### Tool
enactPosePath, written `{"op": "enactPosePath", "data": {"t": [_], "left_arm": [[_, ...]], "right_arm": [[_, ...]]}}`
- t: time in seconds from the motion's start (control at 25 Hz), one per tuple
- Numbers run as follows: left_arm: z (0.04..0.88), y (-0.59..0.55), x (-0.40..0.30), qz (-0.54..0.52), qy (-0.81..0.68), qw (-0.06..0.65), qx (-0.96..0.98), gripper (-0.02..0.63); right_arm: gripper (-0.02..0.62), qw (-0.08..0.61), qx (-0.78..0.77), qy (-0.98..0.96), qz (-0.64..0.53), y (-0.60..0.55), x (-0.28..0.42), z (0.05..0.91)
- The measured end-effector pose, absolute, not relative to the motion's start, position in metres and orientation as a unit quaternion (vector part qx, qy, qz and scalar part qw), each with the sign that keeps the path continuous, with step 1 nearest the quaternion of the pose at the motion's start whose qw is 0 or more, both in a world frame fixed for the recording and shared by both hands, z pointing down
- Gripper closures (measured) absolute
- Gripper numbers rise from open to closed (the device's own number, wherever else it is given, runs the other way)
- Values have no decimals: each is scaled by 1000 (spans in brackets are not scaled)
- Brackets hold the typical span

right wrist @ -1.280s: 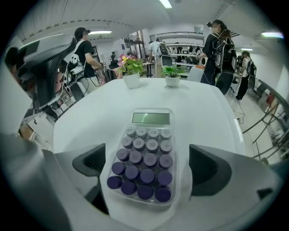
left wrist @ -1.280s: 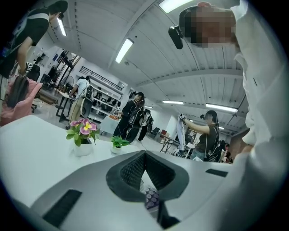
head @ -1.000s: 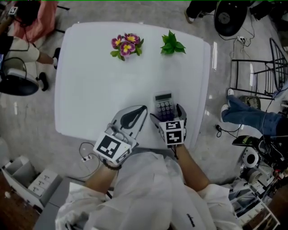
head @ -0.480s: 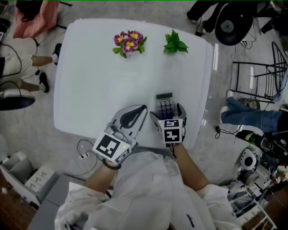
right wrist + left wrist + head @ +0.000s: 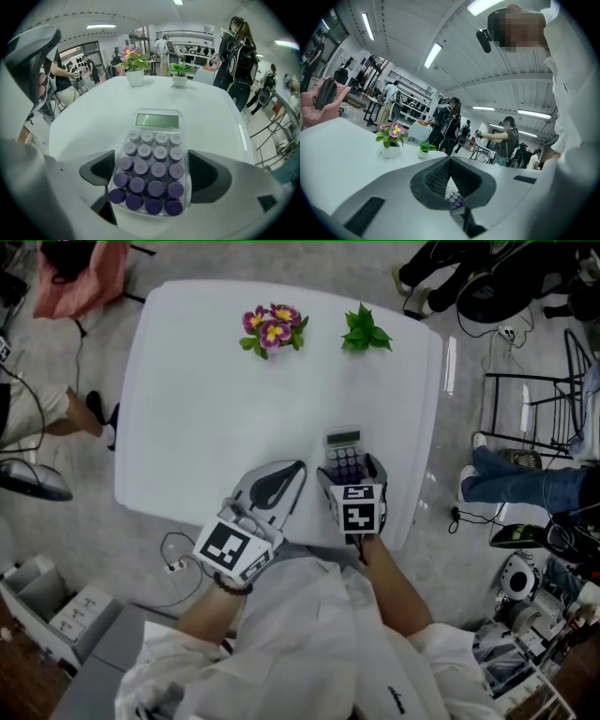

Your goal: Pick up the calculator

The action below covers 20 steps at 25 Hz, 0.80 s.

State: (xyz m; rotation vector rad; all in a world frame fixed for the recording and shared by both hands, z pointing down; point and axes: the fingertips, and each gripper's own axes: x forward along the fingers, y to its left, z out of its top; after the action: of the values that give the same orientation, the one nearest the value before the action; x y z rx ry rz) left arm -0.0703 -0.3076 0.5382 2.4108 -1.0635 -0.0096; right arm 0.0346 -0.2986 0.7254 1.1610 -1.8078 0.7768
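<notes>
While straddling the calculator (image 5: 157, 140) on the desk (image 5: 206, 399), closing right tongs (image 5: 151, 173) on it, not yet pinching, left tongs (image 5: 450, 161) shut empty, lift to come

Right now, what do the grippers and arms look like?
Left gripper and right gripper: light grey shells, black pads, a cube of black-and-white square markers on each. White sleeves, dark left wristband. The right jaws are closing, calculator between them.

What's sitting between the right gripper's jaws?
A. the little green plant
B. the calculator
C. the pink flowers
B: the calculator with purple keys lies between the jaws of the right gripper, which are closing around it.
</notes>
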Motion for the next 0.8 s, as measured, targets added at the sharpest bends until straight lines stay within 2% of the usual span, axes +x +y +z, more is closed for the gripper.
{"op": "enactPosePath", "data": {"t": [0.8], "left_arm": [[512, -295, -63, -10, -392, 230, 891, 589]], "right_arm": [[98, 323, 493, -752, 296, -305, 48, 674]]}}
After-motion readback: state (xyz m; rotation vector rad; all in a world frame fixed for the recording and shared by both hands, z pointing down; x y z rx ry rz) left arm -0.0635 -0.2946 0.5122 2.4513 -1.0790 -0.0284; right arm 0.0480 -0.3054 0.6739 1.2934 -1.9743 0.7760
